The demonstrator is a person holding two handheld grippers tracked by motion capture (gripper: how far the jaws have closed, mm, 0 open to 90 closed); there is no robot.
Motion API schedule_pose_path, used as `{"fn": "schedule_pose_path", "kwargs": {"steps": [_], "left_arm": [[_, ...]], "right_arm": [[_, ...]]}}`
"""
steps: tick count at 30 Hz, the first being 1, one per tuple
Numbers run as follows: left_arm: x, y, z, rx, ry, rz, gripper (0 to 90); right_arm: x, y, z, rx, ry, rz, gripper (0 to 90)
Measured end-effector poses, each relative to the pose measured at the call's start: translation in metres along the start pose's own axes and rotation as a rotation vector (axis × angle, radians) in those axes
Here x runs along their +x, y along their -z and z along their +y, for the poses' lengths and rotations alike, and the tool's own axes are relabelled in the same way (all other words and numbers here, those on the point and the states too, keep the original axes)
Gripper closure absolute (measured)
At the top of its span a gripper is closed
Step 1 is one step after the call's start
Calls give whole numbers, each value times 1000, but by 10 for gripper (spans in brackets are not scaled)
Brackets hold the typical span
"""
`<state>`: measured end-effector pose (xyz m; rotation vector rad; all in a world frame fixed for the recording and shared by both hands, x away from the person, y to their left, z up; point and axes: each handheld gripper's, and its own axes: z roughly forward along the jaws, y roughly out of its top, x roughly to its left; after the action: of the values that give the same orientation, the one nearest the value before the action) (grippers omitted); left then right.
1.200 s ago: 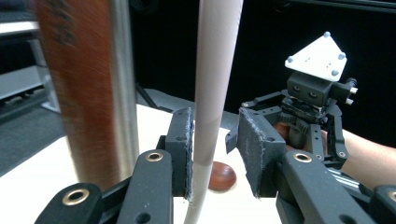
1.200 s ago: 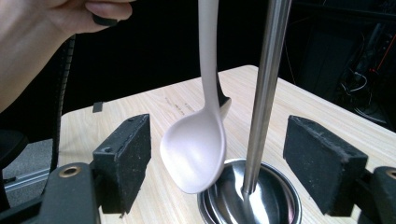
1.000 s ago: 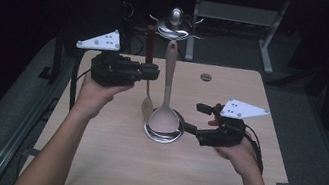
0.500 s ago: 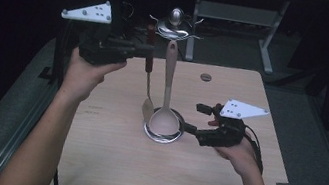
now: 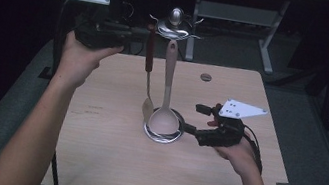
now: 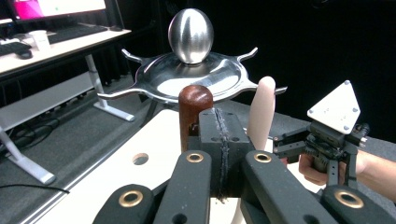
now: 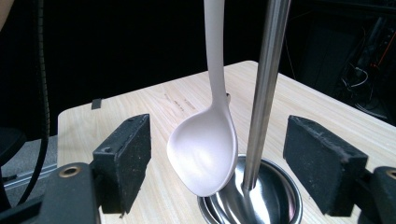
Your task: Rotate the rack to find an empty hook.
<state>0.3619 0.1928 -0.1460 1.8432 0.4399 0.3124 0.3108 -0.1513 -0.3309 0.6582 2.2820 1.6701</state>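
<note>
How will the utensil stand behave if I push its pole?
The utensil stand probably tips easily: tall thin pole, small round base. The hanging ladle would likely swing. The right gripper stands open around the base, apparently ready to steady it.

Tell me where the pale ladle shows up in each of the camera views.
High view: the ladle hangs at centre, bowl low over the stand's base.
Left gripper view: its rounded handle tip rises right of centre, behind the jaws.
Right gripper view: its bowl sits centre, between the two jaws.
Shared landmark: the stand's steel pole, beside the ladle.
</note>
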Motion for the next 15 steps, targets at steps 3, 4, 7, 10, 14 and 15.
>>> {"fn": "schedule_pose_path", "kwargs": {"steps": [3,4,7,10,14,15], "left_arm": [[-1,-2,1,1,0,-13,900],[-2,-4,1,4,-2,-14,900],[-3,-9,3,11,-7,-17,900],[-3,-11,5,20,-17,-3,900],[0,-12,6,26,-14,6,900],[0,-11,6,29,-15,11,900]], "right_arm": [[0,0,0,0,-4,-2,233],[0,0,0,0,-5,-2,233],[0,0,0,3,-4,-2,233],[0,1,0,-1,-4,-3,233],[-1,2,0,-4,-8,-6,233],[-1,2,0,-5,-8,-6,233]]}}
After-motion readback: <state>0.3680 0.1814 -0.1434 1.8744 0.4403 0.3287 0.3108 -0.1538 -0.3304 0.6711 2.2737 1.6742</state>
